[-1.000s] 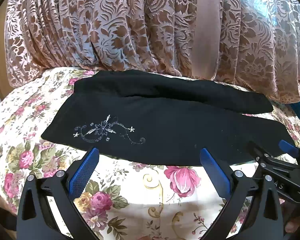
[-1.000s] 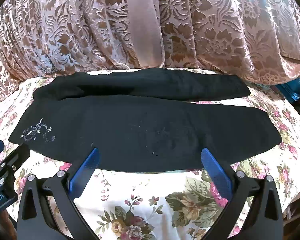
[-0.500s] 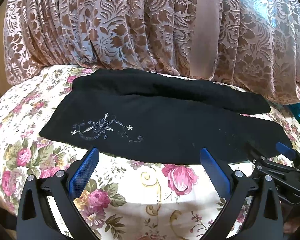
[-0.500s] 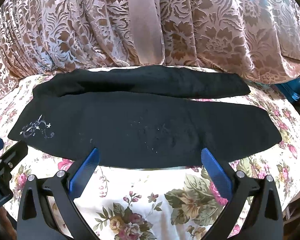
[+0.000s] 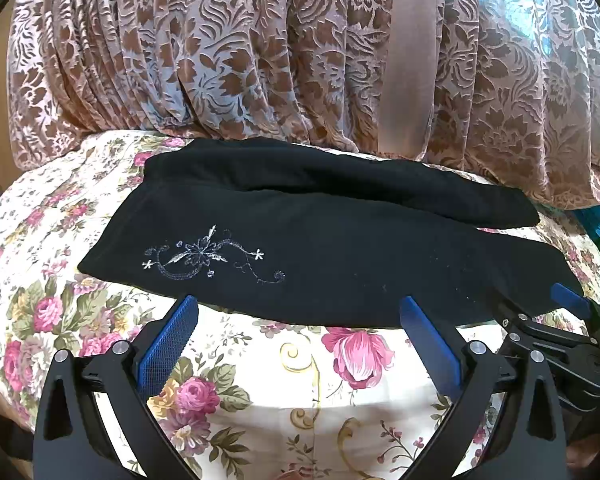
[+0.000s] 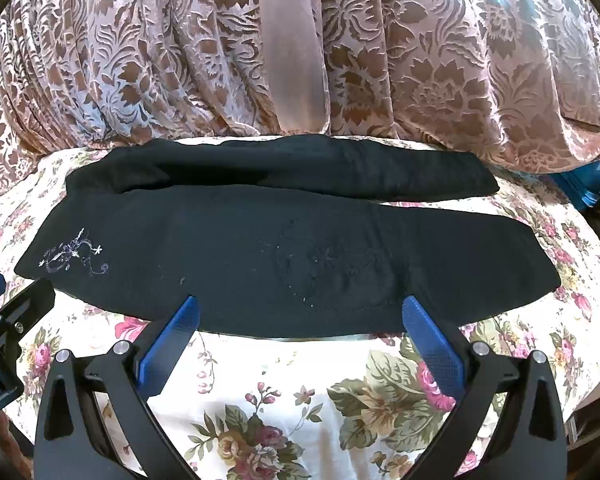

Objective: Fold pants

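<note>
Held the left tongs (image 5: 298, 312) and the right tongs (image 6: 300, 312) wide apart, with nothing between the blue pads of either. Poised both side by side at the near long edge of the black pants (image 5: 320, 256), the left toward the end with the silver embroidery (image 5: 208, 256) and the right further along toward the hem. Judged that spacing a way to take the edge at two spread points, so that the cloth would lift evenly and not sag in the middle. Found the pants flat on the flowered bedspread (image 5: 300, 384), stretched crosswise, the legs joined at the left and parting toward the right. Saw the far leg (image 5: 340, 184) angled away from the near one and lying close under the patterned curtain (image 5: 220, 60). Took the legs as not yet laid together, and so reckoned the folding barely begun, with bringing one leg over the other the likely step in hand. Could not tell, through the fisheye, whether the pad tips touched the cloth or hung just above it. Expected limp fabric, needing a low pinch that spared the bedspread beneath.
</note>
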A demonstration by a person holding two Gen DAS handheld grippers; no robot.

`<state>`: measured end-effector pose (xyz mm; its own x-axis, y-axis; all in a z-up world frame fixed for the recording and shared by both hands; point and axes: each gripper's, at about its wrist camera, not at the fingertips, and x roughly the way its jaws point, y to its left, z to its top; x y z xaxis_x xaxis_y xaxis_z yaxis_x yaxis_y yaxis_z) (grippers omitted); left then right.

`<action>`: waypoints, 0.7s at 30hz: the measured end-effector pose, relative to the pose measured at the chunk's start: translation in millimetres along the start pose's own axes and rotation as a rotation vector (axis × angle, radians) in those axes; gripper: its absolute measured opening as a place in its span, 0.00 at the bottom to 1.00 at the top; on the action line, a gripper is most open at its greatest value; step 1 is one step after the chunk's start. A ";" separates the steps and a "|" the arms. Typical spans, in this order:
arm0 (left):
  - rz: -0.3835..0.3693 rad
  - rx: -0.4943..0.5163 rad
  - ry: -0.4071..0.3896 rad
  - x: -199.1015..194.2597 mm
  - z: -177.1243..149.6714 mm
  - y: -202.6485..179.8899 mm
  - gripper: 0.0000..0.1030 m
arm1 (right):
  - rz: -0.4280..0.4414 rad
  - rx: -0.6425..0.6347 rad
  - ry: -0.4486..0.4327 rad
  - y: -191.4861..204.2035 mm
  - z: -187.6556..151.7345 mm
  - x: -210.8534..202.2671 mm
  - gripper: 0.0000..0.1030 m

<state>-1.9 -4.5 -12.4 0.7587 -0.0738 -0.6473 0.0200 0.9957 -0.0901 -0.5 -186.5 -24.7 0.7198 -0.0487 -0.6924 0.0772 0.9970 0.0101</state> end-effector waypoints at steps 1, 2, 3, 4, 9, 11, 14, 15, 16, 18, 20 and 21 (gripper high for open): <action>0.000 0.000 -0.001 0.0 0.0 -0.7 0.97 | 0.000 0.000 -0.001 0.1 0.1 -0.2 0.98; 0.002 0.002 -0.001 0.0 0.2 -0.7 0.97 | 0.000 -0.001 0.000 0.1 0.0 -0.1 0.98; 0.003 0.004 -0.002 -0.1 0.1 -0.9 0.97 | -0.001 -0.002 0.000 0.2 -0.1 0.0 0.98; 0.002 0.004 -0.002 -0.2 -0.1 -1.0 0.97 | -0.001 -0.002 0.001 0.3 -0.2 0.0 0.98; 0.000 -0.001 0.000 -1.0 -0.9 -0.3 0.97 | -0.001 -0.004 0.001 -0.2 -0.7 0.2 0.98; 0.001 -0.001 0.001 -0.8 -0.8 0.0 0.97 | -0.001 -0.004 0.001 0.2 -1.1 0.6 0.98; -0.001 -0.006 0.009 1.0 -1.3 1.4 0.97 | 0.002 -0.003 0.006 -1.3 -1.6 2.6 0.98; -0.003 -0.011 0.017 2.4 -1.7 2.7 0.97 | 0.006 -0.001 0.010 -2.1 -2.1 3.5 0.98; -0.006 -0.018 0.024 4.2 -1.9 5.4 0.97 | 0.011 0.004 0.015 -3.2 -2.5 4.9 0.98; -0.007 -0.029 0.034 6.8 -2.6 9.0 0.97 | 0.013 0.012 0.024 -5.8 -4.2 8.2 0.98; -0.002 -0.038 0.041 8.8 -4.3 12.4 0.97 | 0.013 0.015 0.034 -7.2 -5.6 11.2 0.98; -0.003 -0.043 0.047 10.4 -4.8 14.4 0.97 | 0.013 0.018 0.039 -8.1 -6.4 12.6 0.98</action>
<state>3.1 8.8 -24.1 0.7270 -0.0800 -0.6820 -0.0067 0.9923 -0.1237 3.6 -194.9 -38.1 0.6932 -0.0327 -0.7200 0.0807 0.9962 0.0324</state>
